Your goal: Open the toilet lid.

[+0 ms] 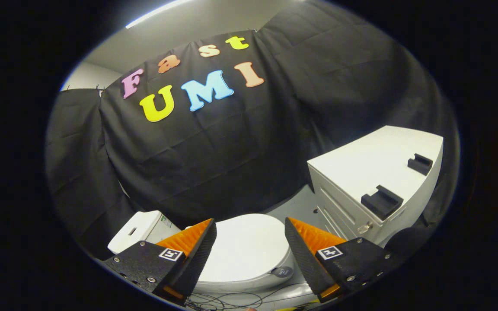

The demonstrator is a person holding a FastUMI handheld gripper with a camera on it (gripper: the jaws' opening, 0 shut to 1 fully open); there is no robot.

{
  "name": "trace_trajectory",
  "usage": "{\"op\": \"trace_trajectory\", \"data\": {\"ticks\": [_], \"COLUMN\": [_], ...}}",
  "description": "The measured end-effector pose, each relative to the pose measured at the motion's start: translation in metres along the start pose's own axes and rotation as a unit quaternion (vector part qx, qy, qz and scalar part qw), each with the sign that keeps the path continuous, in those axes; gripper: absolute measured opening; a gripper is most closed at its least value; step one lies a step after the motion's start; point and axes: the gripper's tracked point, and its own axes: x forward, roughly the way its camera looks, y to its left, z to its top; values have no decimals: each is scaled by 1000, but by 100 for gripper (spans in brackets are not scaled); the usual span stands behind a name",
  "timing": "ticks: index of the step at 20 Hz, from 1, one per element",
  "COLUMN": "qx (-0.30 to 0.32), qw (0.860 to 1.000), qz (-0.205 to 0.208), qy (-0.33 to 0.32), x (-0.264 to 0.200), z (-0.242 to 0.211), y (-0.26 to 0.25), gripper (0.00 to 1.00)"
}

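hand-held gripper (250, 242) wide open, empty | closed white oval plastic toilet lid (244, 250) between fingers, 12 o'clock | white drawer cabinet (374, 181) 2 o'clock

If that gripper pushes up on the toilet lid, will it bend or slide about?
Probably neither. The toilet lid, lying closed beyond the open hand-held gripper, looks like one rigid white shell, so it should swing up whole. Its smooth glossy surface may be slippery, so the fingers could slide off.

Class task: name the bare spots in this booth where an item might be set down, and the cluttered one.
Free: cabinet top between its two black brackets; closed toilet lid between the open gripper fingers. Crowded: cables below the toilet.
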Motion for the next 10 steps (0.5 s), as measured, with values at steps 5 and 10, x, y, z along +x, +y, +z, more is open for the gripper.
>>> {"op": "trace_trajectory", "data": {"ticks": [5, 10], "qx": [42, 111], "qw": [997, 990], "qz": [-24, -40], "qy": [56, 77], "x": [15, 14], "z": [-54, -81], "y": [-19, -32], "gripper": [97, 97]}}
